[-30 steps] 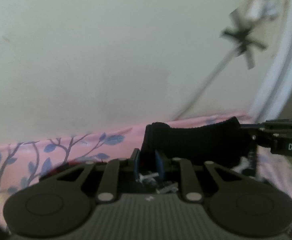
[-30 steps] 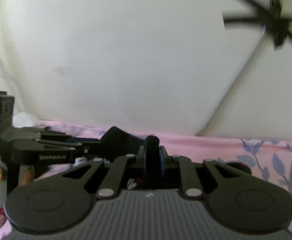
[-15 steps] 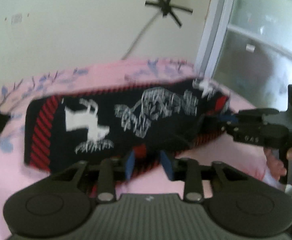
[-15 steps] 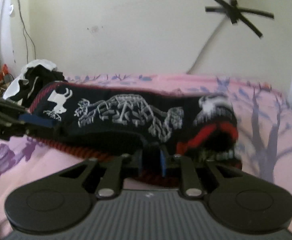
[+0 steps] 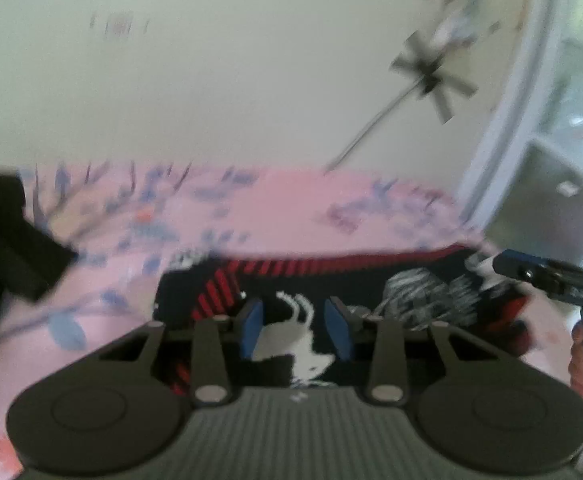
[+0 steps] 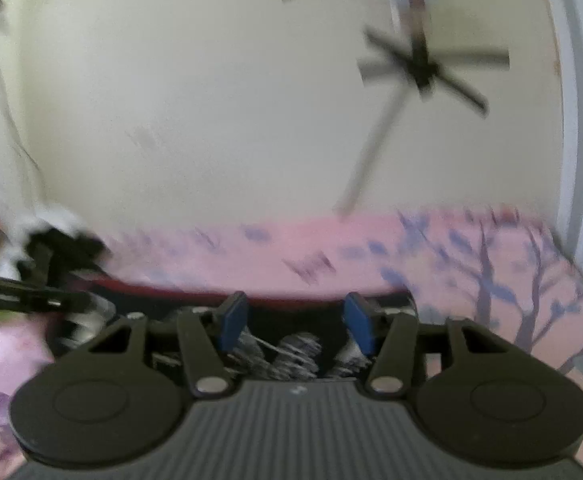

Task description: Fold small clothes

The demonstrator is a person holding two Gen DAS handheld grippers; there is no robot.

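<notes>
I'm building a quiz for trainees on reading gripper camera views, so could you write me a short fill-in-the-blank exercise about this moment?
1. The dark knitted garment lies on a bedsheet whose main colour is ____.
2. Between the left gripper's blue pads shows a ____ animal figure knitted into the garment.
3. The stripes along the garment's far edge are black and ____.
4. The right gripper's jaws are opening, and its pads press on ____.

Missing words: pink; white; red; nothing

Garment (image 5: 411,304): near edge hidden behind gripper body.
Dark cloth (image 5: 7,240): cut off, left edge.
Wall marks (image 6: 423,68): blurred.
</notes>
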